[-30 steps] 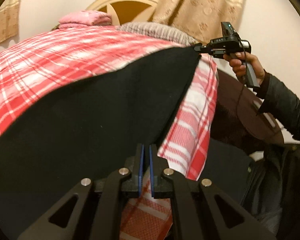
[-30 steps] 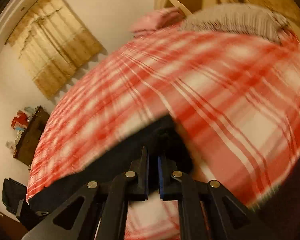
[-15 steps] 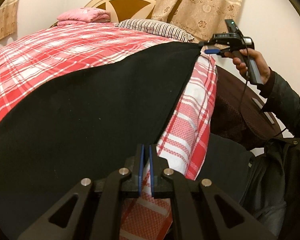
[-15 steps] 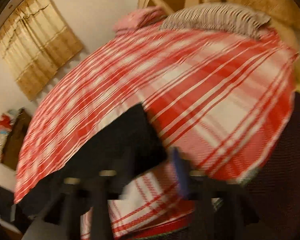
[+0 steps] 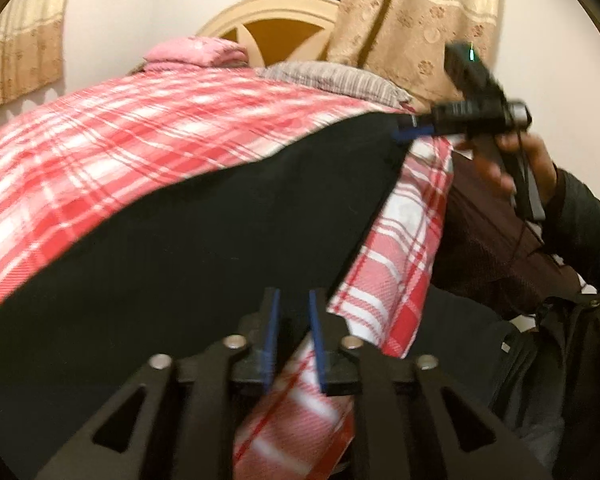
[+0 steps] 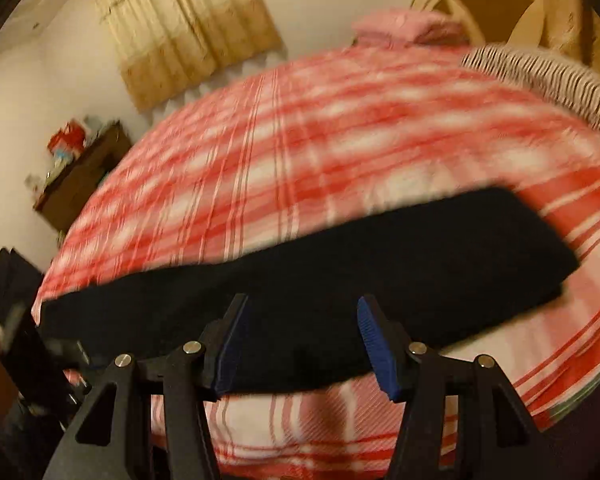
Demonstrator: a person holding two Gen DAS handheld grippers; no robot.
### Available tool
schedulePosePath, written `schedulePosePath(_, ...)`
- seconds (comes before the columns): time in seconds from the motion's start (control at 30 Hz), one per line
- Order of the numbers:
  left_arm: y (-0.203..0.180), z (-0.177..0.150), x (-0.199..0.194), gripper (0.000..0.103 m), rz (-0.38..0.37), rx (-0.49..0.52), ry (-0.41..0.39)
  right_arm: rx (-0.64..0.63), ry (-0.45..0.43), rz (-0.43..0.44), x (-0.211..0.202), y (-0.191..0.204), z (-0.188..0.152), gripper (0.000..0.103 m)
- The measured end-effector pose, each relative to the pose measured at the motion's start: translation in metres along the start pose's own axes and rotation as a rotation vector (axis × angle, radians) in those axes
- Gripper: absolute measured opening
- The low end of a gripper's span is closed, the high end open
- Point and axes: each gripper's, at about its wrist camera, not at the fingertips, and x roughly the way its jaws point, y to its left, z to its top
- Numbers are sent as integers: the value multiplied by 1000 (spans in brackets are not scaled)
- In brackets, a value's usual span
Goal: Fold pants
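- While pants (image 6: pixel 340 280) lie flat along bed's (image 6: pixel 300 152) near edge: fold laid.
- Left claw (image 5: pixel 293 336): opening, nothing pinched.
- Right claw (image 6: pixel 300 344): apart, empty.
- Advice: regrip both corners evenly before next fold.

The black pants (image 5: pixel 204 248) are a matt, dense cloth with no sheen. The red-and-white plaid bed cover (image 5: pixel 100 152) is woven cloth with a fine visible weave. The grey striped pillow (image 5: pixel 332 78) is ribbed fabric; the folded pink blanket (image 5: pixel 196 52) looks soft and plush. The beige patterned curtain (image 5: pixel 420 20) is light cloth with a printed motif. The cream headboard (image 5: pixel 272 12) has a smooth painted finish. The brown cabinet (image 6: pixel 80 176) appears to be wood. The left gripper (image 5: pixel 292 316) and the right gripper (image 6: pixel 300 320) are matt black plastic with ridged blue pads and bright metal rivets.
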Motion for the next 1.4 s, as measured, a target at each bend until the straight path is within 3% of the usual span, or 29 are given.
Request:
schedulePosePath(0.07,8,-4,-13,50,66,-3,-21,-21,39,-28,7,-1,-9,57)
schedulePosePath(0.13,20,-7,-22,63,129,-20,-38,-47,26,-53,4,3,-13,57)
schedulePosePath(0.2,32,-9,-28,64,157,-67,-48,-96,10,-87,0,14,-11,57)
schedulePosePath(0.33,55,-15,-28,64,206,-143,-63,-185,-12,5,9,54,-8,57)
schedulePosePath(0.47,65,-20,-24,64,228,-203,-52,-252,76,104,40,88,-23,57)
schedulePosePath(0.53,65,-23,-30,64,248,-201,-57,-276,144,91,59,94,-38,57)
schedulePosePath(0.57,67,-25,-35,64,267,-199,-59,-288,137,77,61,94,-42,57)
schedulePosePath(0.77,91,-40,-81,67,441,-198,-66,-270,100,109,54,95,-38,57)
schedulePosePath(0.9,127,-57,-122,73,617,-244,-64,-320,62,141,53,120,-29,57)
schedulePosePath(1.1,182,-93,-174,73,824,-405,-25,-396,69,245,67,166,-28,57)
schedulePosePath(1.2,204,-116,-178,75,837,-505,8,-423,86,257,79,181,-37,57)
schedulePosePath(1.27,205,-125,-179,87,861,-494,-3,-413,138,250,92,182,-44,57)
schedulePosePath(1.4,211,-130,-179,89,838,-541,-17,-404,151,245,97,179,-48,57)
